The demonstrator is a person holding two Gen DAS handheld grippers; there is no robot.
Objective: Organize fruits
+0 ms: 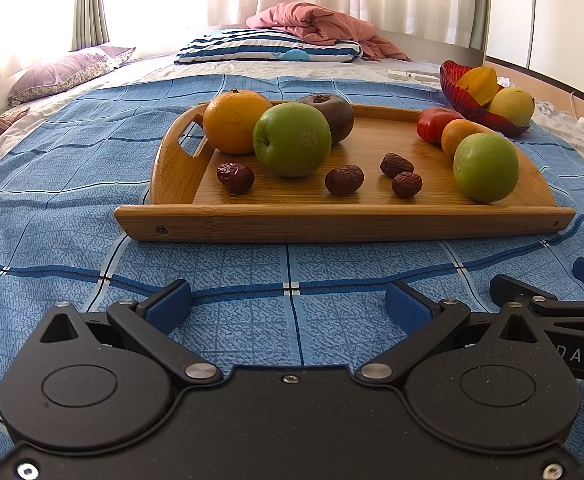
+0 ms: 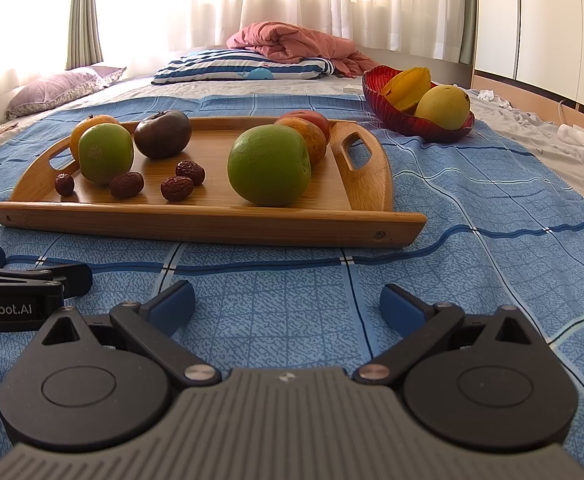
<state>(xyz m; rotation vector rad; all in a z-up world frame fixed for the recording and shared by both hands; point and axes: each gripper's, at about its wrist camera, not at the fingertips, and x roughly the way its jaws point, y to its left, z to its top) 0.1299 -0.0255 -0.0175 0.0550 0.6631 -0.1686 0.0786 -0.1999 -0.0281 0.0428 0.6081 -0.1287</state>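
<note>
Both grippers, left (image 1: 287, 304) and right (image 2: 287, 302), low over the bed (image 2: 472, 280), fingers spread, holding nothing. Fruit loose on wooden tray (image 2: 211, 224), beyond; red bowl (image 2: 412, 126) farther right. Risk: round green apple (image 2: 269, 164) rolling under a nudge; soft bedding may tip the tray.

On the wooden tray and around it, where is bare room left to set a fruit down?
The tray has a bare patch mid-back, between the dark fruit and the red fruit. Bare blue cloth lies between the tray's front rim and both open tools. Both tray ends are crowded; dates fill the front centre. The red bowl already holds two fruits.
</note>
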